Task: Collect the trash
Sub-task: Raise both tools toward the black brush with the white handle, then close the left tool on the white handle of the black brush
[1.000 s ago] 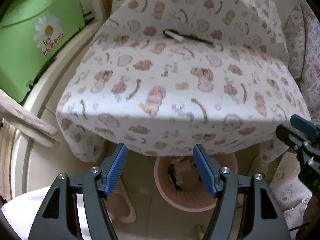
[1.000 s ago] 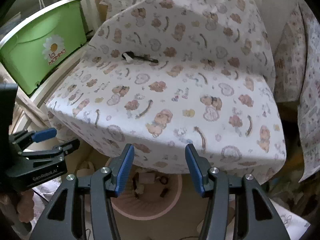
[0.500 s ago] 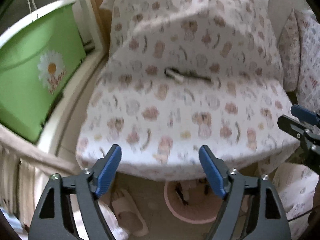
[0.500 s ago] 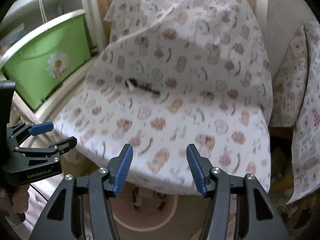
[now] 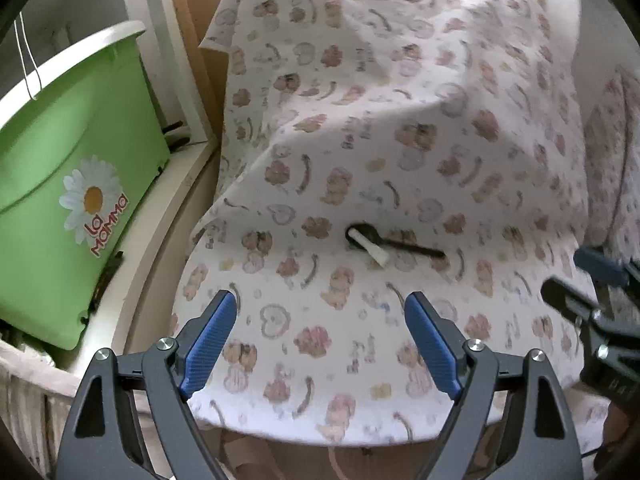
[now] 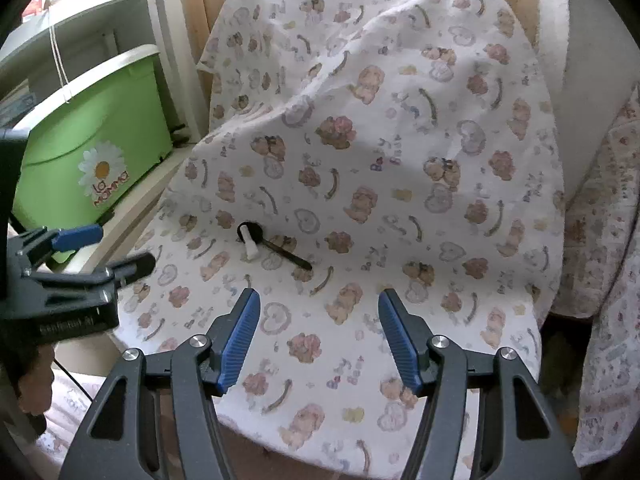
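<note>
My left gripper [image 5: 320, 336] has just been opening and stands wide, empty. My right gripper [image 6: 319, 334] has also been spreading, nothing between its pads. Ahead, on the patterned cloth [image 5: 400, 140], lies a black spoon [image 5: 394, 242] with a small white piece [image 5: 368, 248], maybe a cigarette butt, across it.

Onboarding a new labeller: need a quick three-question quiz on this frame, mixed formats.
1. True or false: the white stick lies across the black spoon.
2. What colour is the tub beside the printed cloth?
3. The left gripper is: A) shut on the spoon, B) open, nothing between its fingers, C) shut on the cloth.

Key: 1 true; 2 green; 3 B.
</note>
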Motion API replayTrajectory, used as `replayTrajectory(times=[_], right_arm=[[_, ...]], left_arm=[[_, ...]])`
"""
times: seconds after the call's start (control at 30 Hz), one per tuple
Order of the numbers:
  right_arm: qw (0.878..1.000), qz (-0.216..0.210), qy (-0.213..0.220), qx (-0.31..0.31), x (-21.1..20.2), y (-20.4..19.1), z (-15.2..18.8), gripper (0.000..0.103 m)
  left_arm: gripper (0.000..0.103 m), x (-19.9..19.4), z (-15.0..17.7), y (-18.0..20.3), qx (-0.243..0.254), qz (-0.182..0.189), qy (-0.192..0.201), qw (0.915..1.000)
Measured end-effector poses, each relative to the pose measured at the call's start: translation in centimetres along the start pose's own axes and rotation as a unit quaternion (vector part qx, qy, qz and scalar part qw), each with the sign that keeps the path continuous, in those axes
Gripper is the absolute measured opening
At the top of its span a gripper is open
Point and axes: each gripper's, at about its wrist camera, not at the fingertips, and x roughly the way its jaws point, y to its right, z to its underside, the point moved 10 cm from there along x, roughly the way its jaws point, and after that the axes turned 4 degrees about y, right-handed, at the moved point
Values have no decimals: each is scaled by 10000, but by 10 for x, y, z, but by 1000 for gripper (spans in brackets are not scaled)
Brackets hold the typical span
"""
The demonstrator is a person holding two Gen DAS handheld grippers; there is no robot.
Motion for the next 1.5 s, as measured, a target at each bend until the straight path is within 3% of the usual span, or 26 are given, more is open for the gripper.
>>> replayTrajectory(times=[0.13, 0.27, 0.47, 0.63, 0.7, 0.9, 1.13, 1.27, 1.5], right_arm=[[9999, 105, 28, -95, 18, 5, 5, 66], [9996, 167, -207, -30, 39, 11, 12, 66], [9993, 359, -72, -45, 50, 20, -2, 66], [9986, 407, -302, 140, 67, 34, 2, 66], [9978, 500, -402, 172, 74, 42, 1, 66], [9965, 618, -456, 337, 84, 58, -4, 67], [9956, 684, -518, 367, 90, 66, -2, 67], [9949, 735, -556, 410, 97, 70, -1, 67], [9942, 802, -560, 450, 96, 77, 2, 67]], left_arm=[[85, 23, 5, -15, -271, 10, -103, 9996], [85, 48, 17, -20, -494, 120, -530, 9973], [85, 60, 2, -16, -470, 61, -511, 9976], [84, 79, -12, 3, -570, 422, -672, 9952], [73, 88, -15, 14, -462, 561, -764, 9944], [55, 114, -13, 34, -636, 727, -1091, 9893], [49, 125, -22, 48, -744, 519, -1060, 9902], [41, 135, -20, 63, -717, 574, -1297, 9873], [39, 147, -11, 76, -308, 303, -1439, 9886]])
